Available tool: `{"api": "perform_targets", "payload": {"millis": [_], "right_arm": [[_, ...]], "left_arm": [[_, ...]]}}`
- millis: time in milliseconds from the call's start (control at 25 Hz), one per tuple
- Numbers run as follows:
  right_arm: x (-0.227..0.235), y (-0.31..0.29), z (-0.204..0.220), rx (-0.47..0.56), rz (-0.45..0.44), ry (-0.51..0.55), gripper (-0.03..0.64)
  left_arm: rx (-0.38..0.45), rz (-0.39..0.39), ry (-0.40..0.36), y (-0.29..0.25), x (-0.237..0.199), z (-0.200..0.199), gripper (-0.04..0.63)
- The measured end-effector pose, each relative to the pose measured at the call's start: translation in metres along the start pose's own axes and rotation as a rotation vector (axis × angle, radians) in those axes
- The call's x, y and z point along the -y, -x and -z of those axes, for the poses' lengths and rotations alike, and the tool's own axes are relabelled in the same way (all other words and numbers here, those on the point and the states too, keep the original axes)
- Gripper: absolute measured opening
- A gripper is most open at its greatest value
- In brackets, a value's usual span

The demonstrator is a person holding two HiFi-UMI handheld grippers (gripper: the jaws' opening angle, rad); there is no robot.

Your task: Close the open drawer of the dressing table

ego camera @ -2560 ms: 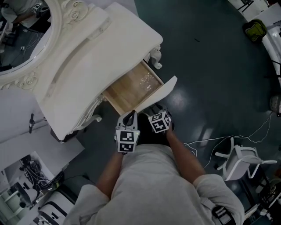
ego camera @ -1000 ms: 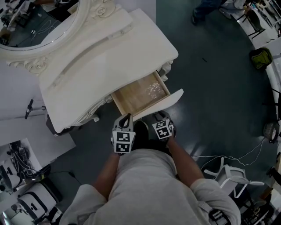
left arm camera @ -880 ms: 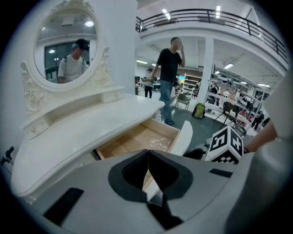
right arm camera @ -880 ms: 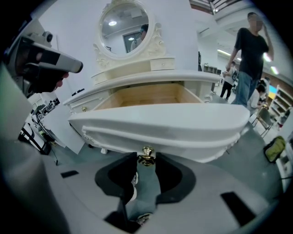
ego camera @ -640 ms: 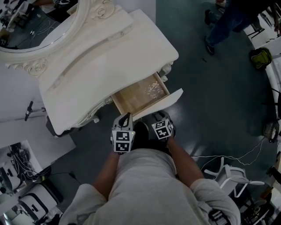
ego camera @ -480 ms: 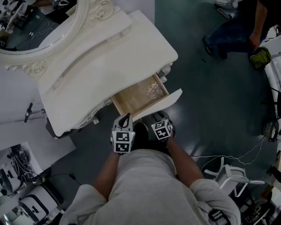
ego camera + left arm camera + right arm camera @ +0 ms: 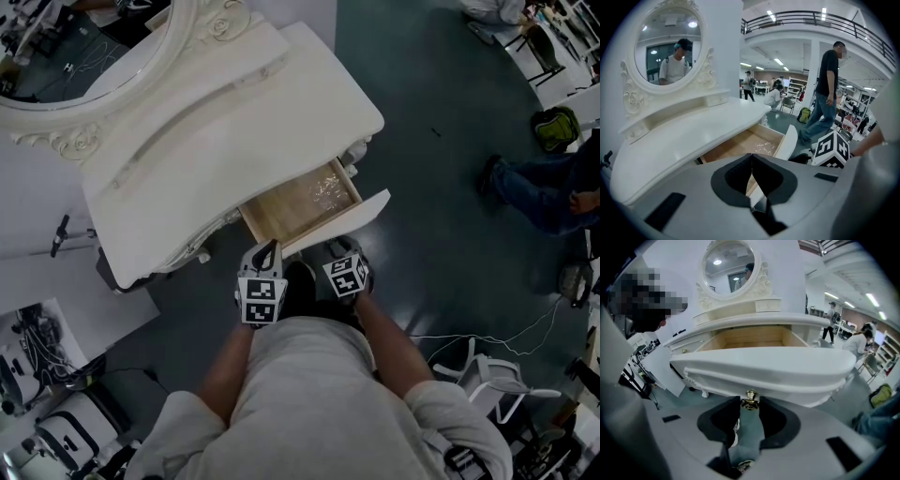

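1. Print in view: black-and-white square markers on the cubes (image 7: 262, 298) of both claws.
2. The right gripper (image 7: 749, 401) pinches the small brass knob (image 7: 750, 398) on the curved white front (image 7: 764, 369) of the pale wooden drawer (image 7: 302, 202). The drawer stands pulled out from the white dressing table (image 7: 216, 122).
3. The left gripper (image 7: 751, 158), jaws pressed together on nothing, hangs near the front's left end.
4. Dark teal floor (image 7: 441, 234) lies open right of the front. A white chair (image 7: 502, 370) and a person's legs (image 7: 539, 187) stand well apart from it.
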State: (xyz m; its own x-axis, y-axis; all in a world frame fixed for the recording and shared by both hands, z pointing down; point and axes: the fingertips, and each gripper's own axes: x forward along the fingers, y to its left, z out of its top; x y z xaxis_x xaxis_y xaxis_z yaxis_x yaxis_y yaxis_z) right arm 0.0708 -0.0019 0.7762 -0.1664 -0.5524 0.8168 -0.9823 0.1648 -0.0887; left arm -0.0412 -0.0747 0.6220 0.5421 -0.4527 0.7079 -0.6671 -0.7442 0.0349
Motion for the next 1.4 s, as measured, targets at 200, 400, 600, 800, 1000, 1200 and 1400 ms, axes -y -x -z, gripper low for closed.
{"api": "perform_targets", "payload": {"millis": [200, 400, 600, 800, 1000, 1200, 1400], "right_arm": [[0.0, -0.002, -0.002, -0.004, 0.004, 0.003, 0.138], [-0.001, -0.005, -0.006, -0.007, 0.007, 0.011, 0.138], [0.001, -0.008, -0.009, -0.015, 0.011, 0.008, 0.138], [0.001, -0.013, -0.015, -0.019, 0.02, 0.008, 0.138], [0.002, -0.016, -0.021, -0.016, 0.025, 0.014, 0.138], [0.001, -0.018, -0.022, -0.037, 0.03, 0.011, 0.138], [0.003, -0.019, -0.026, -0.055, 0.033, 0.012, 0.138]], "left_arm": [[0.009, -0.005, 0.001, 0.001, -0.006, -0.002, 0.008], [0.023, 0.006, 0.002, 0.001, -0.011, -0.006, 0.008], [0.022, 0.011, 0.0, -0.003, -0.017, -0.008, 0.008], [0.019, 0.018, -0.005, -0.003, -0.026, -0.01, 0.008], [0.02, 0.015, -0.003, -0.003, -0.035, -0.009, 0.008], [0.017, 0.029, 0.005, -0.003, -0.04, -0.009, 0.008], [0.016, 0.067, -0.013, -0.004, -0.038, -0.018, 0.008]]}}
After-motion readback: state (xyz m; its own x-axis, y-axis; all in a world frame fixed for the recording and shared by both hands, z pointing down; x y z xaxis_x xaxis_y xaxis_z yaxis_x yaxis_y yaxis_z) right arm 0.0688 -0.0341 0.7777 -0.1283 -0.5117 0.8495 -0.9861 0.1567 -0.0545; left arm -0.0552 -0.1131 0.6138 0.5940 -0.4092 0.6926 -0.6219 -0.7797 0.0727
